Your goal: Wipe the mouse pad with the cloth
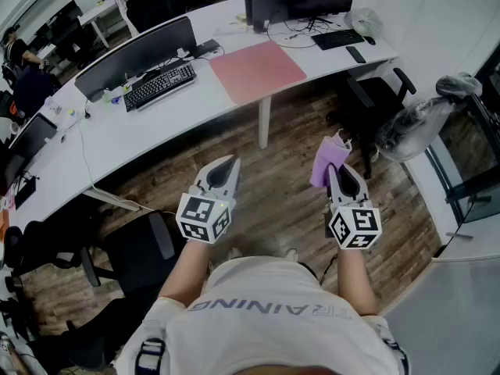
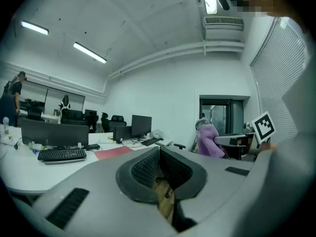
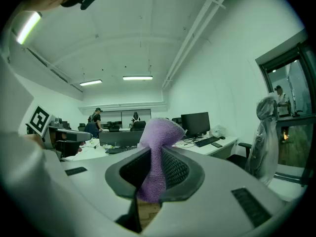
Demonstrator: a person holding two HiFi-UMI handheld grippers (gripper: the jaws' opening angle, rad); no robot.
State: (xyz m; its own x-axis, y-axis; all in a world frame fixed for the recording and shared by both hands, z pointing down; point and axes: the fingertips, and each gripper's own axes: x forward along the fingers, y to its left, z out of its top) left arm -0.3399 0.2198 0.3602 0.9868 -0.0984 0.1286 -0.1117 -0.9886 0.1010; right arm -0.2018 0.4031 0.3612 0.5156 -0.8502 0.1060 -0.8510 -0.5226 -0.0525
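The word "TRAINING" is printed in pale letters on the person's shirt and is seen upside down in the head view. Black-and-white square markers are carried on the cubes of the left gripper and the right gripper; no letters or numbers are shown in them. Nothing else can be read.

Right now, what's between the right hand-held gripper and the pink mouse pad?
Head view: only wood-plank floor and the white desk's front edge.
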